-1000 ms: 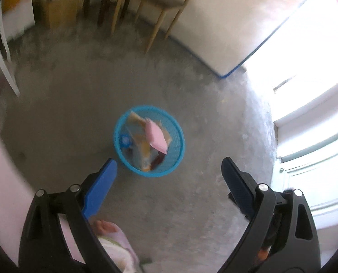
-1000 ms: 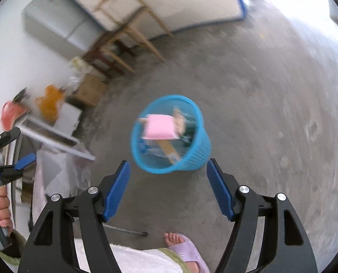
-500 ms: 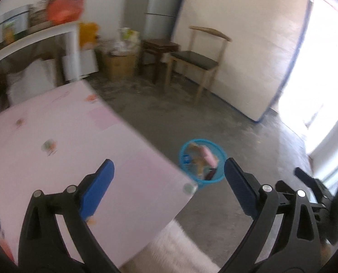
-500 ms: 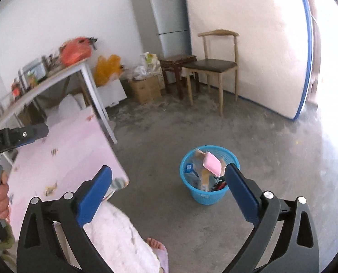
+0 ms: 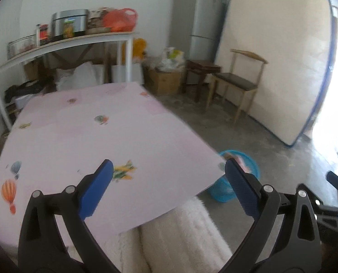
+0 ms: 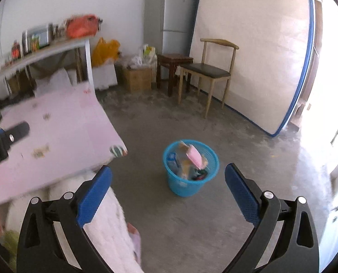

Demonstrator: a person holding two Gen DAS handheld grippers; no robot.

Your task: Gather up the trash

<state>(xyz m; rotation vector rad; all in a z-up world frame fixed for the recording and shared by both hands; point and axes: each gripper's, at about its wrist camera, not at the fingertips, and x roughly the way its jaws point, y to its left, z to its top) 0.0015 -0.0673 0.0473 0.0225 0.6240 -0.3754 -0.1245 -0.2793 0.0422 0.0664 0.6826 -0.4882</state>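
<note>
A blue mesh bin stands on the concrete floor, holding a pink packet and other wrappers. My right gripper hangs above and short of it, open, with nothing between its fingers. In the left wrist view the bin peeks out behind the corner of a pink table with balloon and plane prints. My left gripper hovers over that table's near edge, open and empty. No loose trash shows on the tabletop.
A wooden chair, a dark stool, a cardboard box and a grey fridge line the far wall. A mattress leans at the right. A white shelf table carries jars and bags. A person's fluffy white garment fills the foreground.
Both views have swung up from looking down at the bin to looking across the room. The pink table has come into sight. The right jaws have spread wider.
</note>
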